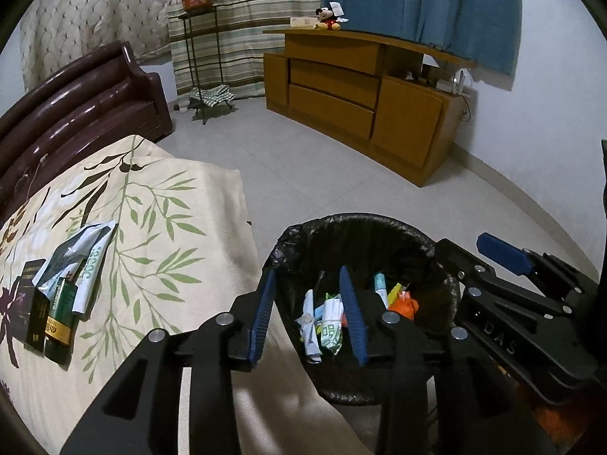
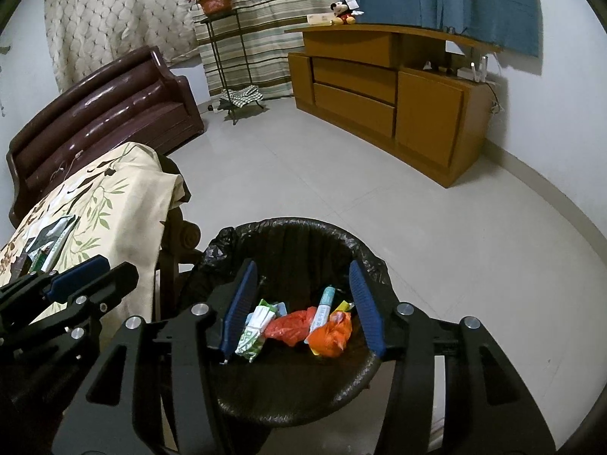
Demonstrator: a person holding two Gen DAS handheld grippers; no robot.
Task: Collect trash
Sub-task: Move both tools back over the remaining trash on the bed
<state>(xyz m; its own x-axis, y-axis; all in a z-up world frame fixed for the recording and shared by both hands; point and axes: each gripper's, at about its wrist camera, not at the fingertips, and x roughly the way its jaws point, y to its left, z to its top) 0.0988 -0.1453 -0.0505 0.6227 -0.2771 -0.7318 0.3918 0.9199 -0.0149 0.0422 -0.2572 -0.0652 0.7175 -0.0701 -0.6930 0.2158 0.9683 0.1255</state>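
Observation:
A bin with a black liner [image 1: 360, 222] [image 2: 303, 223] stands on the floor beside the cloth-covered table [image 1: 159, 204]. Inside lie a green-and-white wrapper [image 1: 332, 328] [image 2: 252, 331], crumpled white paper [image 1: 309, 324], orange bags [image 2: 330, 335] and a tube [image 2: 324, 309]. My left gripper [image 1: 307, 309] hangs open over the bin's left part, pads touching nothing. My right gripper [image 2: 303, 303] is open above the bin's middle, also with nothing in it. One of its blue fingertips [image 1: 500, 252] shows at the right of the left wrist view. A pile of packets and boxes [image 1: 64, 284] [image 2: 45, 244] lies on the table.
A dark brown sofa [image 1: 87, 94] stands behind the table. A wooden cabinet [image 1: 360, 91] with a plush toy [image 1: 329, 19] lines the far wall. A metal plant stand [image 1: 201, 57] stands by the striped curtain. Pale tiled floor [image 1: 303, 170] lies beyond the bin.

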